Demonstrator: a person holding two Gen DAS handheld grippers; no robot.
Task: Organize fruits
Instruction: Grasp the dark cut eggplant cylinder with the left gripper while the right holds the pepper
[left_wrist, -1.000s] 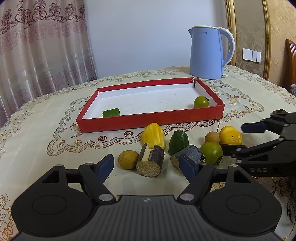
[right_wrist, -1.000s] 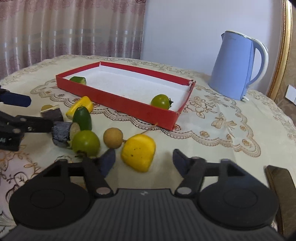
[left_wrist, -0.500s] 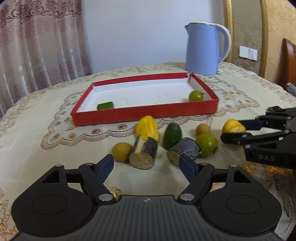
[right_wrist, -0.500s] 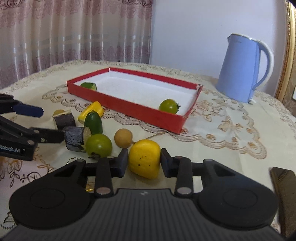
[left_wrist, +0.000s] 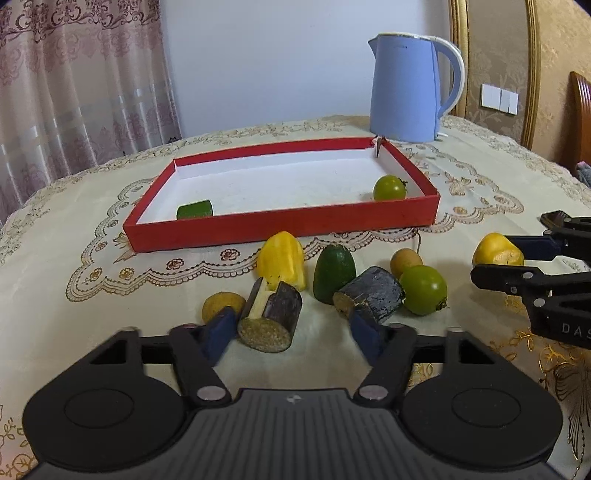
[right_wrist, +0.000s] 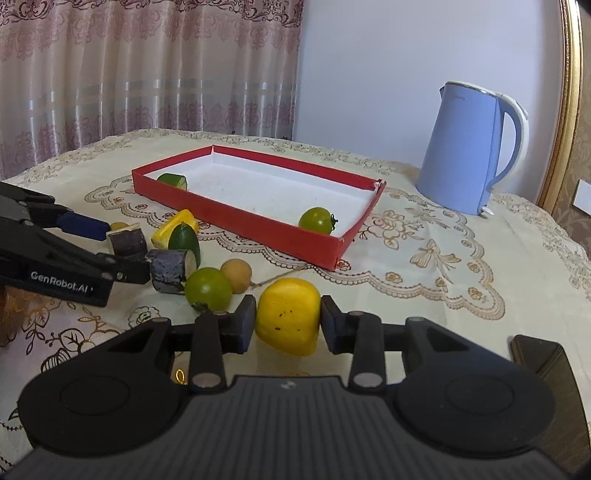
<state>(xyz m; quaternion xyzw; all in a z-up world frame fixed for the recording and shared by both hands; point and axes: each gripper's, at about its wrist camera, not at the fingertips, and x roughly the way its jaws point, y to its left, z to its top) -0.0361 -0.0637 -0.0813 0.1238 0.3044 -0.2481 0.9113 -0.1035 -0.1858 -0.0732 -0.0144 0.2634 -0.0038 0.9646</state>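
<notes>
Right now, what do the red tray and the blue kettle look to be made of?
The red tray looks like cardboard: thin matte walls, white paper-like inside, and a split far corner. The blue kettle looks like smooth plastic with a soft sheen, with a paler handle and a thin bright rim; what the rim is made of is unclear.

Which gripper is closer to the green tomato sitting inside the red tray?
Right. The right gripper, clamped on a yellow fruit, sits just outside the tray corner holding the green tomato. The left gripper is open, farther back behind the dark cut pieces.
</notes>
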